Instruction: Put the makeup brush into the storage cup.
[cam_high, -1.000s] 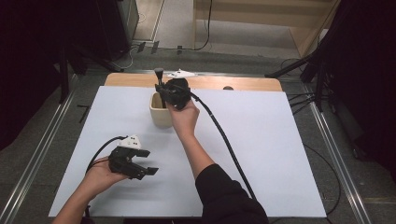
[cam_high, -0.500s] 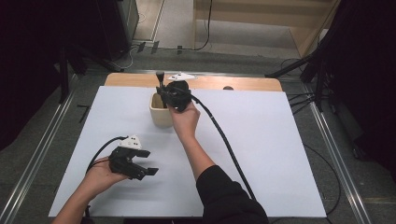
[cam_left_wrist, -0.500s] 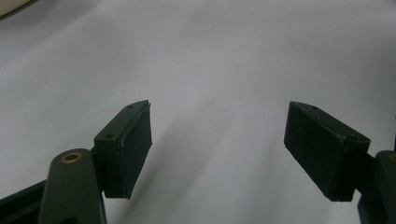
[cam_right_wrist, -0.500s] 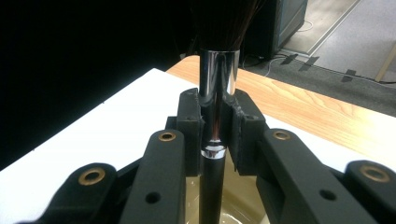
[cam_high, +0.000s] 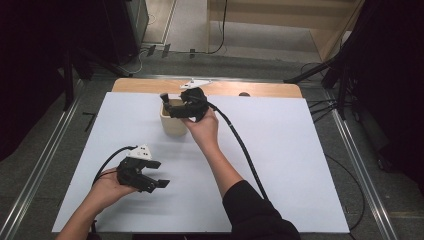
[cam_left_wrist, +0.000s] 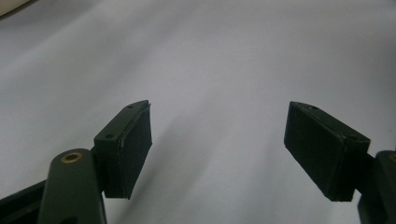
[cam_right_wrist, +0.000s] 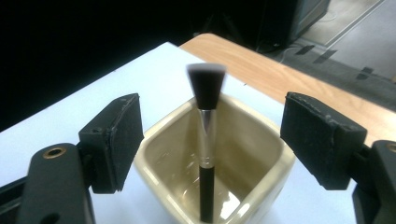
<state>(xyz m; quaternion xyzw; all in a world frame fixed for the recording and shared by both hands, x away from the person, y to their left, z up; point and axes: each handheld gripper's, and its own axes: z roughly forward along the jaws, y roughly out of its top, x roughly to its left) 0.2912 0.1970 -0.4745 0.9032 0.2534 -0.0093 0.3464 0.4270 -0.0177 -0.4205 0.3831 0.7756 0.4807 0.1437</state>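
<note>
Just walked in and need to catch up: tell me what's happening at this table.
A person works at a white-covered table with a hand-held gripper in each hand. The right hand-held gripper hangs over a cream square cup where a black makeup brush stands bristles up; its jaws have just been opening and stand wide, clear of the brush. The left hand-held gripper rests open near the table's front, with nothing between its jaws.

A black-handled makeup brush (cam_right_wrist: 206, 140) stands upright, bristles up, inside a square cream ceramic cup (cam_right_wrist: 261, 184).
</note>
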